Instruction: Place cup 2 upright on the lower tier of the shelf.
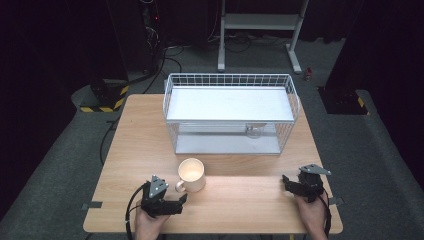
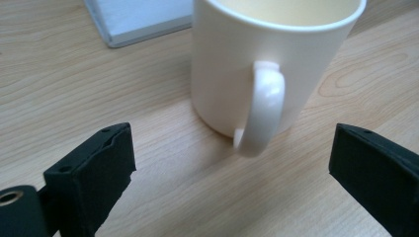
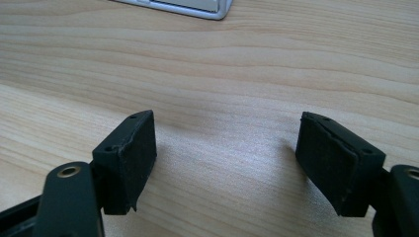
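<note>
A cream ceramic mug (image 1: 191, 174) stands on the light wooden surface (image 1: 250, 200), just before a white wire basket rack (image 1: 230, 112). The left gripper (image 1: 181, 199) sits near the mug's handle; the right gripper (image 1: 286, 181) lies well apart, rightward.

Dark room; grey carpet floor (image 1: 60, 150); wooden table (image 1: 240, 200); white metal stand (image 1: 260, 22) behind; yellow-black hazard-striped base (image 1: 105, 97) left

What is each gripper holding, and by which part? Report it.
Nothing is held. The left gripper is open, its jaws short of the mug's handle. The right gripper is open over the bare table.
</note>
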`<act>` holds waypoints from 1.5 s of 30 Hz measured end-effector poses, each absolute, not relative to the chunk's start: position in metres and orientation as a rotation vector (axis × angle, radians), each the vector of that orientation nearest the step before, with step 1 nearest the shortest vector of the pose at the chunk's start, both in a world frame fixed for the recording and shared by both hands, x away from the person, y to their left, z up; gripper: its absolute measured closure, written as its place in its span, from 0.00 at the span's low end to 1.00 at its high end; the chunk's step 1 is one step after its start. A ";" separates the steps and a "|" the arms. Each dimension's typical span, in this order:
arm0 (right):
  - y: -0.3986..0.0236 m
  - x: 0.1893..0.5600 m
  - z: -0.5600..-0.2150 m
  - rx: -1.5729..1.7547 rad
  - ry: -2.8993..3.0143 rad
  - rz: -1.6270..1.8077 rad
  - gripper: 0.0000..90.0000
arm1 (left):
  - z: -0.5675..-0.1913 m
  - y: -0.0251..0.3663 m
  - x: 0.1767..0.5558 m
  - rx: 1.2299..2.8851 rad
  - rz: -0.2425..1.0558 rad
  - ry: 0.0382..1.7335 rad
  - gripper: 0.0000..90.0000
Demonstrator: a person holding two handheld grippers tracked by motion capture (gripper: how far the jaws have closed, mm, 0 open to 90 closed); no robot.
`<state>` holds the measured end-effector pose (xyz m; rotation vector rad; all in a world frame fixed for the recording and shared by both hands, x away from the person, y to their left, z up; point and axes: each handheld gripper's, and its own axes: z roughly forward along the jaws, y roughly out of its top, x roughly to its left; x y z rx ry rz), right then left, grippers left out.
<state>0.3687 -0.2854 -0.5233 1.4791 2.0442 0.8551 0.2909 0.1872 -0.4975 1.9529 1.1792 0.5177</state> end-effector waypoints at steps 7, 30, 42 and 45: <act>-0.285 0.369 -0.523 1.479 2.044 0.855 0.26 | -0.497 0.174 0.305 1.971 0.515 1.163 0.01; -0.285 0.369 -0.523 1.479 2.044 0.855 0.26 | -0.498 0.147 0.334 1.973 0.549 1.130 0.03; -0.285 0.369 -0.523 1.479 2.044 0.855 0.26 | -0.499 0.139 0.340 1.953 0.576 1.135 0.09; -0.285 0.369 -0.523 1.479 2.045 0.856 0.26 | -0.499 0.139 0.340 1.949 0.578 1.128 0.10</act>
